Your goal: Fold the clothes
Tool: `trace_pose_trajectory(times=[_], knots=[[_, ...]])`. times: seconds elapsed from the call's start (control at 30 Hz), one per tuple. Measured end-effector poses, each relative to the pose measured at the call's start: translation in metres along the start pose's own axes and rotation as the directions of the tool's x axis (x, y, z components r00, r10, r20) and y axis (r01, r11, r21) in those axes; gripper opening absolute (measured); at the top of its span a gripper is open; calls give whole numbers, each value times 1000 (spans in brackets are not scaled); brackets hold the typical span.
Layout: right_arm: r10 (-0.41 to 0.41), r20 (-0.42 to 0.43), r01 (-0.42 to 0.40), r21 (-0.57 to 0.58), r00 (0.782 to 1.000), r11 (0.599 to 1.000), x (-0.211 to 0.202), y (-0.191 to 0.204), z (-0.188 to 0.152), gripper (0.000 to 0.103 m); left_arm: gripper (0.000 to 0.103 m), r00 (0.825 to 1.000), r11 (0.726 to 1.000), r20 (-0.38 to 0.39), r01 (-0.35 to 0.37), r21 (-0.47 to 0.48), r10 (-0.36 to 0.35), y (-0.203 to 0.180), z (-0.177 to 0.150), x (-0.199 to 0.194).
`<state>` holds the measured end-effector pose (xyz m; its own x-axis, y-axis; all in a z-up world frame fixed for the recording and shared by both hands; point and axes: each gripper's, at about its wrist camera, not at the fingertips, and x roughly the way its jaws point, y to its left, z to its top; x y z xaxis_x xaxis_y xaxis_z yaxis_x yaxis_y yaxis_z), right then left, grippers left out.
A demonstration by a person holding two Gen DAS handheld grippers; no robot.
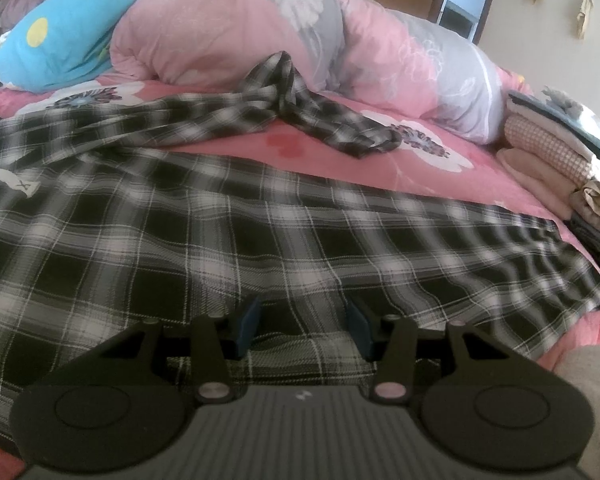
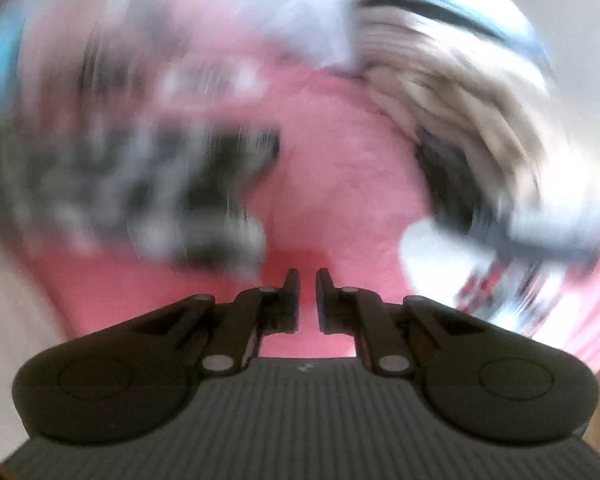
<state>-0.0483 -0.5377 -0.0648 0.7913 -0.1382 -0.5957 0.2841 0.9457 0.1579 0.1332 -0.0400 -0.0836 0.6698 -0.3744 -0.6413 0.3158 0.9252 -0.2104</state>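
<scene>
A black-and-white plaid shirt (image 1: 228, 216) lies spread over the pink bed, one sleeve (image 1: 340, 128) trailing toward the rolled quilt. My left gripper (image 1: 304, 308) hovers low over the shirt's near part, jaws wide apart, blue pads (image 1: 249, 320) showing and no cloth pinched between them. The right wrist view is heavily blurred by motion. In it my right gripper (image 2: 307, 276) has its fingers almost touching, with only pink sheet seen through the thin gap. The shirt (image 2: 172, 192) shows there as a dark smear to the left of the gripper.
A rolled pink and grey quilt (image 1: 260, 36) and a blue pillow (image 1: 56, 44) lie along the far side of the bed. A stack of folded clothes (image 1: 556, 152) sits at the right edge, blurred in the right wrist view (image 2: 460, 92). A person lies at the far left.
</scene>
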Motion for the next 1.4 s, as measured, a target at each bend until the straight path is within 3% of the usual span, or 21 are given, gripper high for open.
trace_pose_trajectory(times=[0.03, 0.07, 0.17, 0.2, 0.23, 0.33, 0.53, 0.57, 0.67, 0.7, 0.77, 0.97, 1.07, 1.1, 1.17, 1.23, 1.37, 1.4], knots=[[81, 21, -84, 175, 996, 981, -3, -14, -1, 11, 50, 1000, 1000, 0, -1, 0, 1, 0, 0, 0], [160, 50, -168, 337, 986, 927, -5, -28, -4, 14, 50, 1000, 1000, 0, -1, 1, 1, 0, 0, -1], [353, 125, -347, 639, 927, 687, 7, -51, -22, 22, 50, 1000, 1000, 0, 2, -1, -2, 0, 0, -2], [363, 133, -351, 682, 922, 642, 11, -54, -27, 28, 50, 1000, 1000, 0, 3, -4, -3, 1, 0, -2], [351, 128, -336, 697, 928, 633, 13, -56, -29, 29, 50, 1000, 1000, 1, 5, -6, -5, 1, -1, -3], [291, 91, -270, 695, 952, 666, 21, -56, -30, 32, 50, 1000, 1000, 3, 9, -12, -9, 2, -1, -4], [275, 63, -239, 696, 960, 677, 42, -47, -40, 32, 50, 1000, 1000, 4, 9, -17, -9, 3, -1, -7], [272, 74, -245, 694, 959, 677, 44, -47, -41, 28, 50, 1000, 1000, 4, 8, -17, -8, 3, -1, -8], [279, 100, -269, 683, 955, 679, 45, -44, -40, 2, 50, 1000, 1000, 4, 5, -20, -5, 4, -1, -10], [281, 117, -284, 673, 953, 683, 41, -42, -38, 1, 50, 1000, 1000, 4, 4, -20, -4, 5, -1, -11], [287, 161, -320, 650, 944, 689, 28, -41, -31, 1, 50, 1000, 1000, 4, 2, -22, -2, 5, -1, -12], [332, 312, -456, 628, 890, 631, -7, -45, -7, 1, 50, 1000, 1000, 4, -3, -24, 4, 6, -1, -14], [319, 298, -436, 629, 900, 643, -6, -50, -4, 1, 50, 1000, 1000, 6, -4, -30, 4, 7, -1, -15], [320, 288, -430, 649, 903, 628, -2, -54, -7, 1, 50, 1000, 999, 5, -4, -32, 4, 7, -1, -15], [340, 282, -433, 711, 897, 554, 7, -65, -16, 1, 50, 1000, 999, 3, -5, -35, 5, 9, 1, -16], [365, 305, -461, 735, 880, 498, 10, -67, -17, 1, 50, 1000, 999, 7, -9, -36, 9, 9, 2, -17], [414, 377, -551, 680, 829, 483, -4, -56, 4, 1, 50, 1000, 999, 9, -11, -51, 12, 11, 2, -17], [414, 379, -554, 669, 828, 496, -6, -55, 7, 1, 50, 1000, 999, 8, -11, -53, 12, 12, 2, -17]])
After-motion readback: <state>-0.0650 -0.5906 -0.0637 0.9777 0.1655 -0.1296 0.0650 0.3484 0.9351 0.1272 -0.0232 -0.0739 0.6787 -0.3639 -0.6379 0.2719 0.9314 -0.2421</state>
